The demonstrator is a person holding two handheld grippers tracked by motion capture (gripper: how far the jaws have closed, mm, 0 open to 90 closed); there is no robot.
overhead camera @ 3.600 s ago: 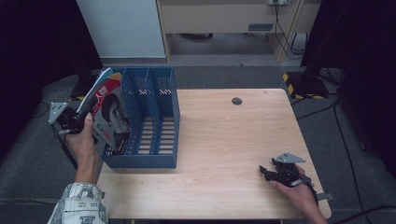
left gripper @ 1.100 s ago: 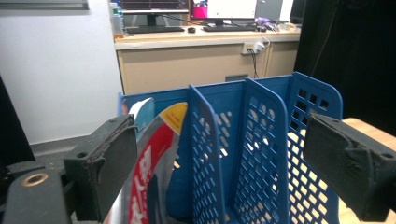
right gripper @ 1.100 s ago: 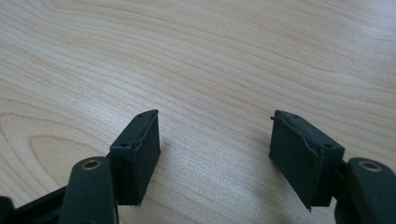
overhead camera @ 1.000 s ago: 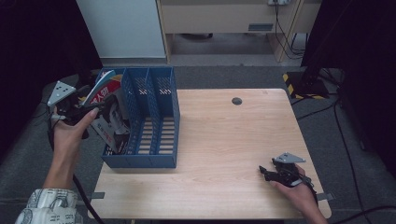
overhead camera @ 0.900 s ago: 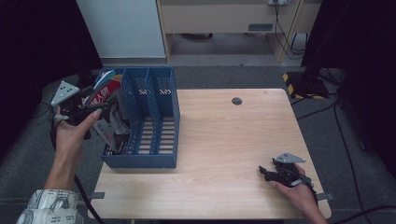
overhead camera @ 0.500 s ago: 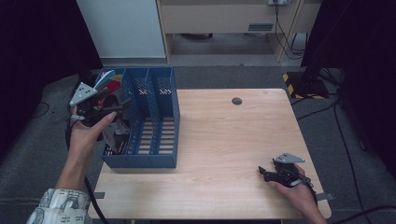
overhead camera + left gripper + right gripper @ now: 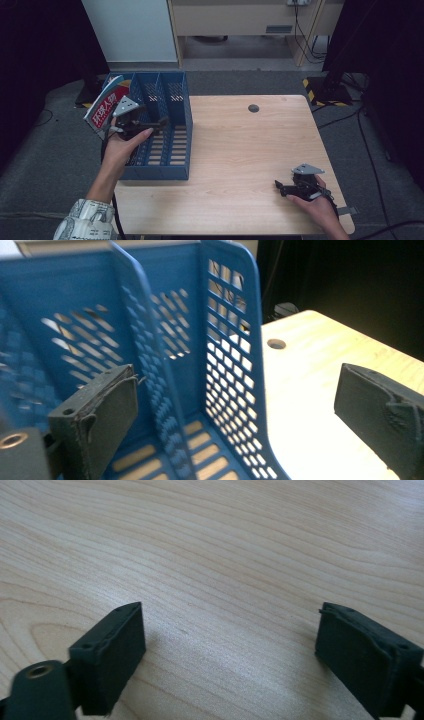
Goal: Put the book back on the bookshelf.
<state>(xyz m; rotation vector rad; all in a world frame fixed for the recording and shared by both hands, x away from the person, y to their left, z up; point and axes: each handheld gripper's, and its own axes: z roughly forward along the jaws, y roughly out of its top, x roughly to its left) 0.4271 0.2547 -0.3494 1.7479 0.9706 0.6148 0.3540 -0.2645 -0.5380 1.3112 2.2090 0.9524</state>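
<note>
Setting: an office-like recording room or lab is indicated.
Worktop [image 7: 235, 150]: a light wood desk with a cable grommet hole [image 7: 253, 108] is noted.
Floor [image 7: 45, 165]: grey carpet is seen.
Filing: a blue file rack [image 7: 167, 125] is recorded.
Background: a wooden cabinet [image 7: 230, 20], trailing cables [image 7: 307, 25] and black drapes [image 7: 385, 60] are observed.
</note>
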